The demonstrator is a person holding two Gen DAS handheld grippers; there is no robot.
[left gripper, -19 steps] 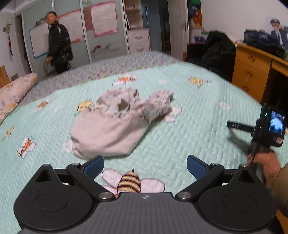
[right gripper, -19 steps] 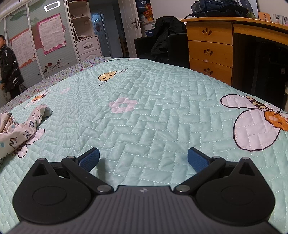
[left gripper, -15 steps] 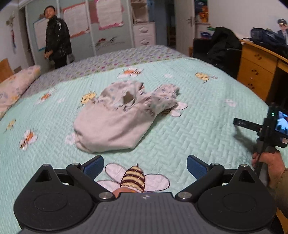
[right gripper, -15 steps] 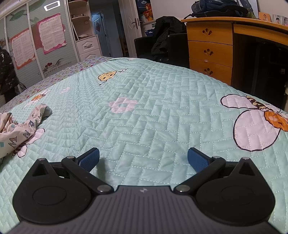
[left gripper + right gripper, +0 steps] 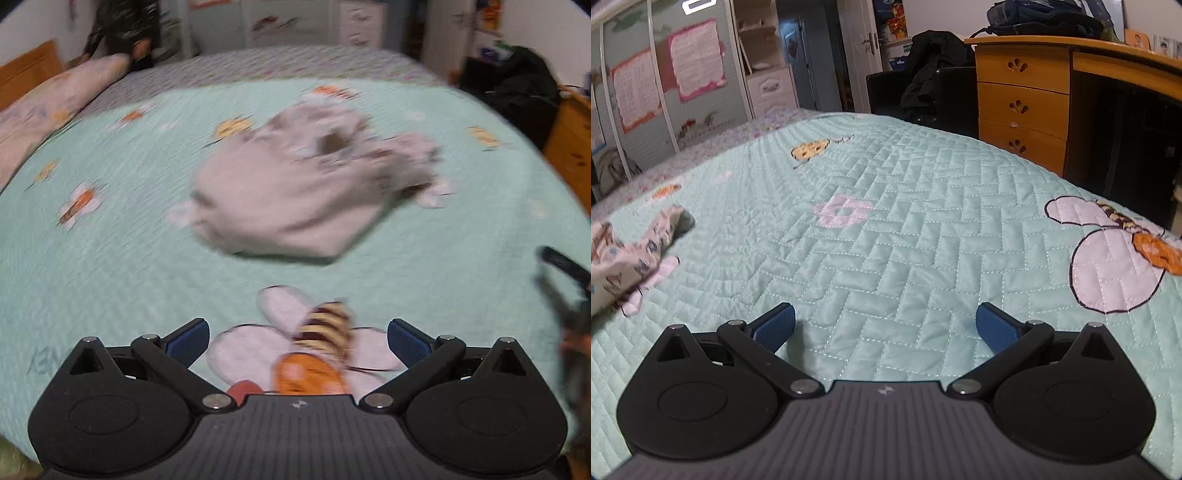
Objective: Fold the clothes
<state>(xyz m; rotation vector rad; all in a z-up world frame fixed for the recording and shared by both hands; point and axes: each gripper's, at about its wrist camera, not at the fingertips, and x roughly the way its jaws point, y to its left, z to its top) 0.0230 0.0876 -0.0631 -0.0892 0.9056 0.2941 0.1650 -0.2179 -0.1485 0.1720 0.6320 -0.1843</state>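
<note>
A crumpled pale grey garment (image 5: 295, 192) with a printed lining lies in a heap in the middle of the mint green quilt (image 5: 110, 266). The left wrist view is motion-blurred. My left gripper (image 5: 297, 338) is open and empty, above the quilt a short way in front of the garment. In the right wrist view only the garment's printed edge (image 5: 631, 254) shows at the far left. My right gripper (image 5: 884, 325) is open and empty, low over bare quilt to the right of the garment. It shows dimly at the right edge of the left wrist view (image 5: 565, 280).
A pillow (image 5: 48, 110) lies at the bed's far left. A wooden desk with drawers (image 5: 1023, 99) stands along the right side, with a black chair and jacket (image 5: 931, 81) beside it. A person (image 5: 122, 33) stands by the wardrobe beyond the bed.
My left gripper has moved forward and tilted down toward the garment, which now looks larger and blurred. My right gripper has barely moved. Both stay open.
</note>
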